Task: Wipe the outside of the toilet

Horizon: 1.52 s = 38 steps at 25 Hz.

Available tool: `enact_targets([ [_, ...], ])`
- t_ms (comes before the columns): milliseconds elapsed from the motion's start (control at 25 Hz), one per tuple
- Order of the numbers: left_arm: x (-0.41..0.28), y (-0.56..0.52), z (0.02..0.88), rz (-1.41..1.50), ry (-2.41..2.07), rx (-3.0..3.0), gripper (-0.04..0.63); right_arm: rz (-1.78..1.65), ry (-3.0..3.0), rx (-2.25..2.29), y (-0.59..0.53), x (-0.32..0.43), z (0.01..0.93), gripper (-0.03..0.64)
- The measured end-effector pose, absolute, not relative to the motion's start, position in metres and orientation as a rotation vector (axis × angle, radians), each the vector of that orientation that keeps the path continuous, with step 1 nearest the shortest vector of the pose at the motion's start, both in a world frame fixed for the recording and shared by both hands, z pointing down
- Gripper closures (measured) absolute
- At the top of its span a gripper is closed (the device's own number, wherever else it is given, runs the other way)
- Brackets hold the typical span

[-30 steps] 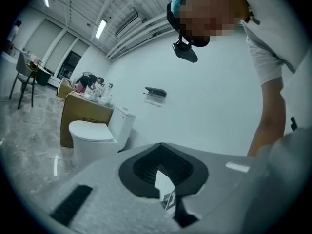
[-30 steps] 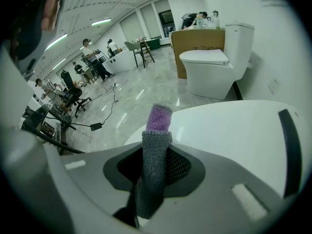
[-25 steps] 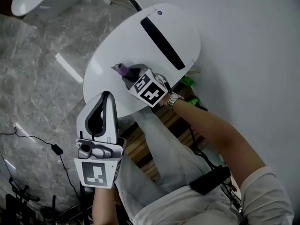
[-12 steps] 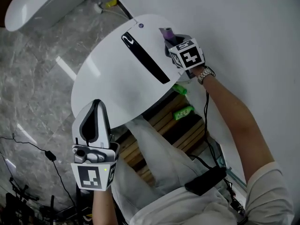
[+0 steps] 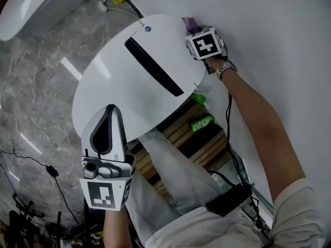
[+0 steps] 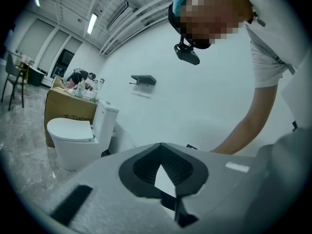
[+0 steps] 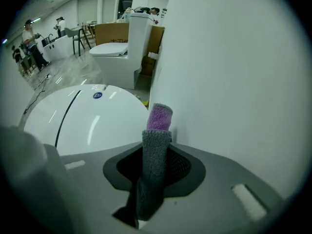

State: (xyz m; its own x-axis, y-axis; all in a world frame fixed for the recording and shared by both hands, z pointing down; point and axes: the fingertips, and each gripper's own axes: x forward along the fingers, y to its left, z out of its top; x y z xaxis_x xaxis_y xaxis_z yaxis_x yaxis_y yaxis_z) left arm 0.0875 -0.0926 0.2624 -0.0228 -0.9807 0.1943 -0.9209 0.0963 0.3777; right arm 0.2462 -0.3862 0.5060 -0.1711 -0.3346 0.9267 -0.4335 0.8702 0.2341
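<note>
Left gripper [image 5: 110, 109]: jaws together, empty; toilet [image 5: 119, 87] at its 1 o'clock. Right gripper [image 7: 157, 143]: clamped on rolled grey-purple cloth [image 7: 159, 118]; toilet at its 9 o'clock. Blue round badge [image 7: 97, 95] on lid, lettering unreadable.

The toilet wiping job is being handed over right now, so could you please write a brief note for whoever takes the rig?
Right gripper: shut on the rolled cloth, whose purple tip is at the far edge of the toilet lid, beside the white wall.
Left gripper: shut, empty, idle by the lid's near end.
Done: the surface does not show which parts are wiped.
Left: probably the lid and the rest of the outside; treat it all as to do.
</note>
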Motion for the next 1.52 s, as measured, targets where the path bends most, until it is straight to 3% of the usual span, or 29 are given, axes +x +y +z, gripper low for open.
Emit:
enact_targets([
  [560, 0.060, -0.070, 0.277, -0.212, -1.964, 1.857, 0.591, 0.057, -1.732, 0.573, -0.383, 0.233, 0.505, 0.525],
  [1520, -0.016, 0.063, 0.292, -0.173, -1.926, 1.894, 0.591, -0.023, -1.821, 0.496, -0.216, 0.129, 0.509, 0.523],
])
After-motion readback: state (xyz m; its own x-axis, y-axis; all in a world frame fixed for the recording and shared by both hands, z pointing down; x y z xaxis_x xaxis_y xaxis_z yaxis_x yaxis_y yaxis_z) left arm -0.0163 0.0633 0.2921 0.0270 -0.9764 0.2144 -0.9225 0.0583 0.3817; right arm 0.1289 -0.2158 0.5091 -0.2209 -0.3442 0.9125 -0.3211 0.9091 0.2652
